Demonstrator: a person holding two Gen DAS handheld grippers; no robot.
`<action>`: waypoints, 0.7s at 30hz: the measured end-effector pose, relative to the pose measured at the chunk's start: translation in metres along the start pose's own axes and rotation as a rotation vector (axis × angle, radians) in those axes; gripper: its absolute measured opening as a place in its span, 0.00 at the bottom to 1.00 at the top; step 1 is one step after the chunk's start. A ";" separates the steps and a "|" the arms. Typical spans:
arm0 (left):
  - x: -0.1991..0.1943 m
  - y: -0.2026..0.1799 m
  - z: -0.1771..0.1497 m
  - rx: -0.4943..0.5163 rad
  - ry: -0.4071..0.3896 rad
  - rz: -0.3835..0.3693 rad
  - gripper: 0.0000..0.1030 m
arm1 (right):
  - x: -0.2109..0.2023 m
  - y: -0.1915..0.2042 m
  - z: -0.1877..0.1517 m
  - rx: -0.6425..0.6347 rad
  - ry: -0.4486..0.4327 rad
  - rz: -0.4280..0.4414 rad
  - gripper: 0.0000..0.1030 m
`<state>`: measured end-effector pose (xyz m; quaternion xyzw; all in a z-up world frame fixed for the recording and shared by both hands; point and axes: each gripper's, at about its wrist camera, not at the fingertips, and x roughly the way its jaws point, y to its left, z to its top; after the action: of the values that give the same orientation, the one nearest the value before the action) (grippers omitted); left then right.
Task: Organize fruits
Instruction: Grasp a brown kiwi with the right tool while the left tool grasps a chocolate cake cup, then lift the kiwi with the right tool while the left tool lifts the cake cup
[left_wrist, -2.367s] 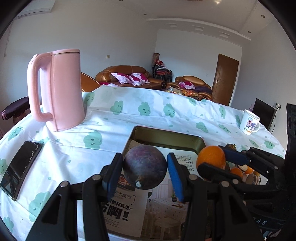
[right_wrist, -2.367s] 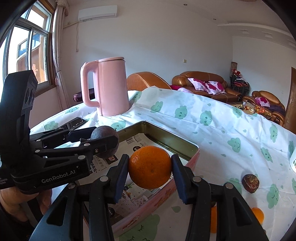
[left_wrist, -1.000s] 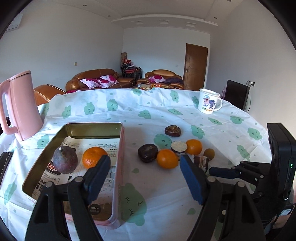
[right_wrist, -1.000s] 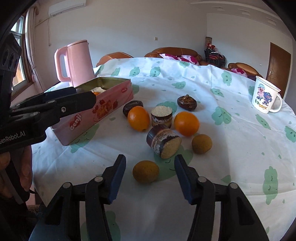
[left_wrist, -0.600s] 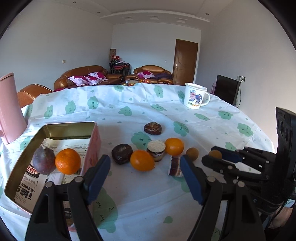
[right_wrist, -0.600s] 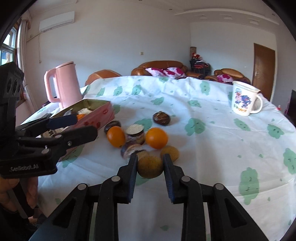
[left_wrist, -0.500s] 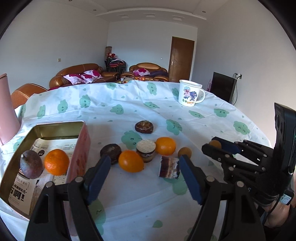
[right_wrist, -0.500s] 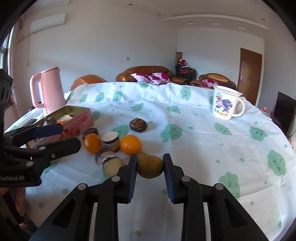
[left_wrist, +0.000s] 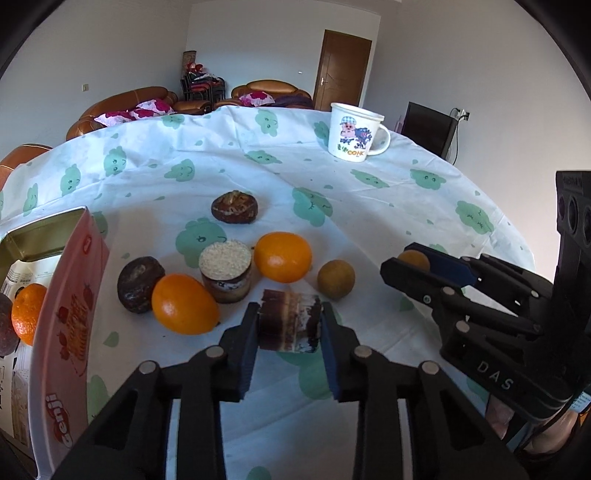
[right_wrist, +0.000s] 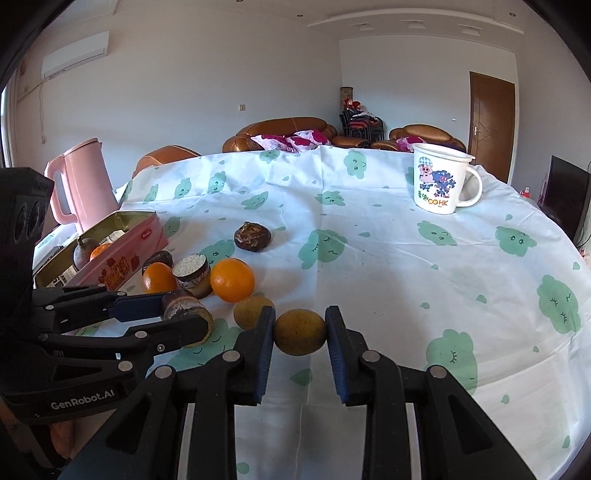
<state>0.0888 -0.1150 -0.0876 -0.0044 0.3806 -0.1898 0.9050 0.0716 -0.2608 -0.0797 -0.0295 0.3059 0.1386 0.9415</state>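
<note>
Brown layered cake on its side, left tool clamping flat ends

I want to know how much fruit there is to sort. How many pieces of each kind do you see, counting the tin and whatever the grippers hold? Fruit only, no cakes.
Oranges: 3, one of them in the tin
Yellow-brown fruits: 2, one of them in the right gripper
Dark purple fruit: 1, in the tin
Total: 6
</note>
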 end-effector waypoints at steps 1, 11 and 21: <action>-0.001 0.001 0.000 -0.005 -0.005 -0.014 0.32 | -0.001 0.000 0.000 -0.001 -0.002 0.001 0.29; -0.015 0.003 -0.005 -0.006 -0.090 -0.011 0.31 | -0.009 0.002 -0.002 -0.015 -0.063 0.005 0.29; -0.030 -0.002 -0.009 0.022 -0.185 0.018 0.31 | -0.017 0.003 -0.005 -0.022 -0.121 0.032 0.29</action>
<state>0.0634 -0.1052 -0.0730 -0.0084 0.2935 -0.1847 0.9379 0.0550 -0.2625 -0.0735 -0.0268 0.2474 0.1585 0.9555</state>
